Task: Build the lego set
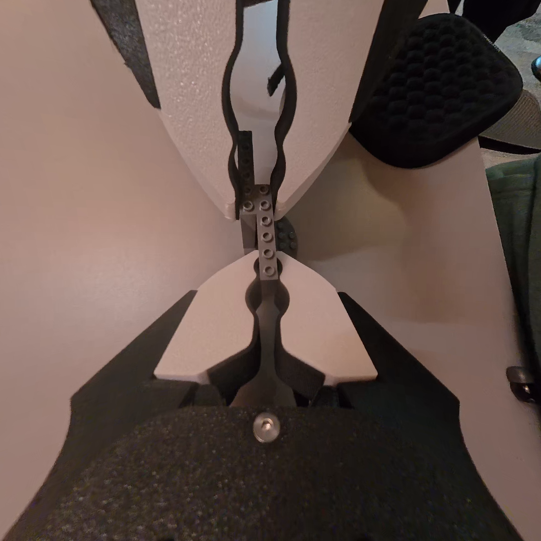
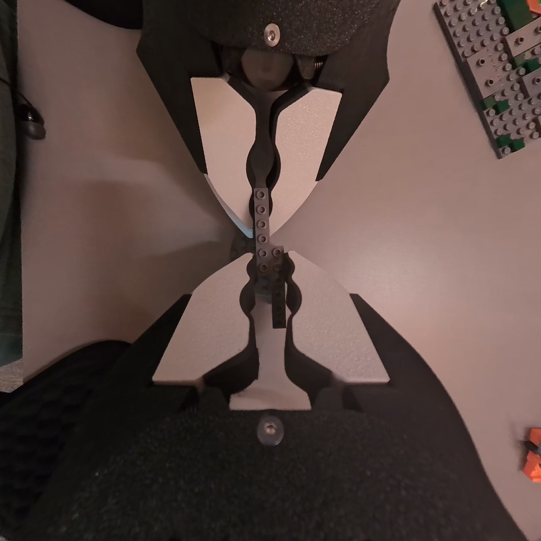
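Pale pinkish tabletop (image 1: 102,234) fills most of both views, lit warmly, with the two grippers meeting tip to tip over the middle of it. At the table's edge sits a black padded cushion with a honeycomb texture (image 1: 439,96), and dark green fabric (image 1: 521,234) shows just past that edge.

The left gripper (image 1: 268,270), white-fingered with a black body, is clenched on the near end of a long narrow grey studded lego plate (image 1: 267,246), one stud wide. That plate runs straight ahead into the right gripper (image 2: 270,269), which faces it head-on and is likewise closed, pinching a small grey two-by-two studded lego plate (image 2: 270,260) joined at the strip's far end. A black one-stud-wide lego strip (image 2: 278,307) reaches back from that joint between the right gripper's fingers. So the small assembly hangs between the two claws, held at both ends above the table.

Underneath it, a dark rounded studded lego piece (image 1: 288,237) lies on the tabletop, partly hidden by the fingertips.

Off in the far corner of the right wrist view lies a large grey studded lego baseplate (image 2: 480,73) with green bricks on it, well apart from the grippers. Near the lower edge of the same view, some orange lego pieces (image 2: 534,456) sit at the frame's border.
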The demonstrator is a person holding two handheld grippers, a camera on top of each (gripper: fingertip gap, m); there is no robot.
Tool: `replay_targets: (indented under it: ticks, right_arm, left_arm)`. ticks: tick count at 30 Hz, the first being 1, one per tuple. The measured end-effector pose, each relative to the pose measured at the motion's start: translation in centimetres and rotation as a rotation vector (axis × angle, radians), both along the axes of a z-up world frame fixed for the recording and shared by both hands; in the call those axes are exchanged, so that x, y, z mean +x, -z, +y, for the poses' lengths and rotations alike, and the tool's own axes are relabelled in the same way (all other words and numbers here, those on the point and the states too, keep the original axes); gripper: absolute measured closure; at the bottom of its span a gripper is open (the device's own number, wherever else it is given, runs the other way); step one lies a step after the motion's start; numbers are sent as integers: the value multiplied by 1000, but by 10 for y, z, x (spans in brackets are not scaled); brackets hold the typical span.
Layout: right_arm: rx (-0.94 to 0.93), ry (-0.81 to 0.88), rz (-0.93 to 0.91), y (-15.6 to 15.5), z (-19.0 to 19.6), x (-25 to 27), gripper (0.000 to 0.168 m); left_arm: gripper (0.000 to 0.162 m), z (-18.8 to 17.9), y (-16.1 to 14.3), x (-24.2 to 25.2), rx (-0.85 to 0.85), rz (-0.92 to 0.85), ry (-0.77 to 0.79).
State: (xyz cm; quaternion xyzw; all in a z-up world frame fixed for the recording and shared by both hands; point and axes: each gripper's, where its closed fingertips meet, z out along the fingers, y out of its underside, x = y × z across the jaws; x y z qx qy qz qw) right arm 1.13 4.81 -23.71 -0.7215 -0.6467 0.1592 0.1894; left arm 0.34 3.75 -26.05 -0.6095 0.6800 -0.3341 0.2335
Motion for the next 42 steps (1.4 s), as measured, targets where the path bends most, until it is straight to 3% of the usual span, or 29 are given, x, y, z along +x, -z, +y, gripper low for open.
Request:
replay_targets:
  ticks: [2,4,9,15,16,19,21,23,26,31,36,42]
  right_arm:
    - [-1,4,22,-1,0,-1,152]
    - [-22,20,46,-4,-1,-1,147]
    - [22,48,38,-13,1,13,137]
    - [60,28,-3,2,1,2,130]
    - [47,19,-8,7,1,-1,130]
    - [19,-13,-6,14,2,-5,153]
    - [14,-31,40,7,3,-5,155]
    - [18,-23,143,-10,6,-4,155]
    - [142,-33,398,-62,10,-2,155]
    - [331,-53,709,-144,-12,4,155]
    - [186,-102,1003,-190,-50,3,154]
    - [-10,-150,1209,-207,-65,3,155]
  left_arm:
    - [157,-2,-1,-1,-23,-4,16]
    - [144,-5,-7,-3,-54,-26,24]
    - [145,-1,-18,-19,-34,-63,-14]
    - [144,-1,-22,-30,14,-86,-44]
    - [145,0,-23,-32,32,-91,-52]
    - [146,6,-31,-40,44,-125,-79]
    - [146,13,-38,-47,30,-171,-121]
    - [146,25,-47,-53,15,-242,-189]
    - [146,41,-59,-58,-18,-372,-285]
    - [146,34,-65,-52,6,-446,-269]
    - [146,13,-67,-41,57,-466,-187]
    - [149,1,-74,-37,67,-510,-176]
